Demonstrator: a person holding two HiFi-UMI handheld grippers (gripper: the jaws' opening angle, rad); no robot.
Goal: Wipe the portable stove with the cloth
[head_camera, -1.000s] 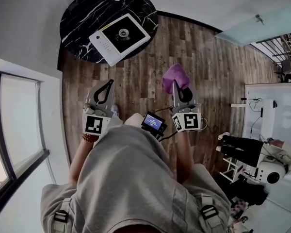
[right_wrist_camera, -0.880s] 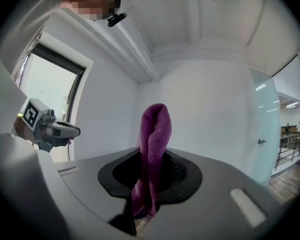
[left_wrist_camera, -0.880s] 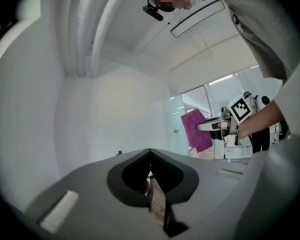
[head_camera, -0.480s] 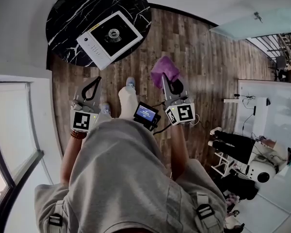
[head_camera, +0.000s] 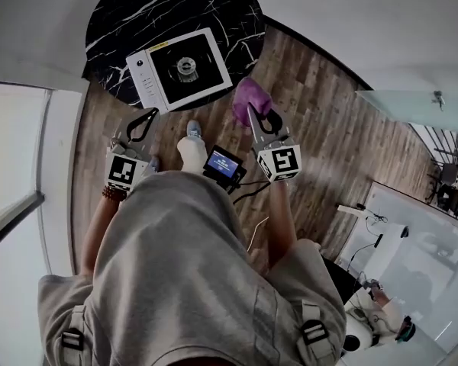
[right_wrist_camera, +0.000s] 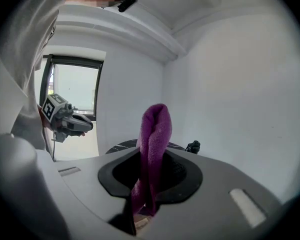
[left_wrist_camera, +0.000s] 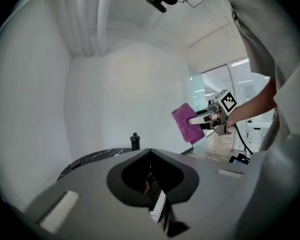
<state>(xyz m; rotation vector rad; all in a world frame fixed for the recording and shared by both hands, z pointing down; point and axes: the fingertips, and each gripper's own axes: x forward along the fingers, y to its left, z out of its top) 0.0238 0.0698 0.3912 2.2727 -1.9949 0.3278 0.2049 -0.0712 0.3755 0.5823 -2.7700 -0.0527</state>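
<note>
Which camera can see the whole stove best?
The head view: the portable stove sits whole, seen from above, on the round black table. The left gripper view shows only a pale sliver past its jaws, maybe the stove's edge. In the right gripper view the purple cloth and jaws hide it.

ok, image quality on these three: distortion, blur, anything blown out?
Head view: fisheye curves the floor and table, but the portable stove is sharp. Left gripper view: dark vignette, and the left claw fills the lower half. Right gripper view: window washed out, cloth blocks the centre.
</note>
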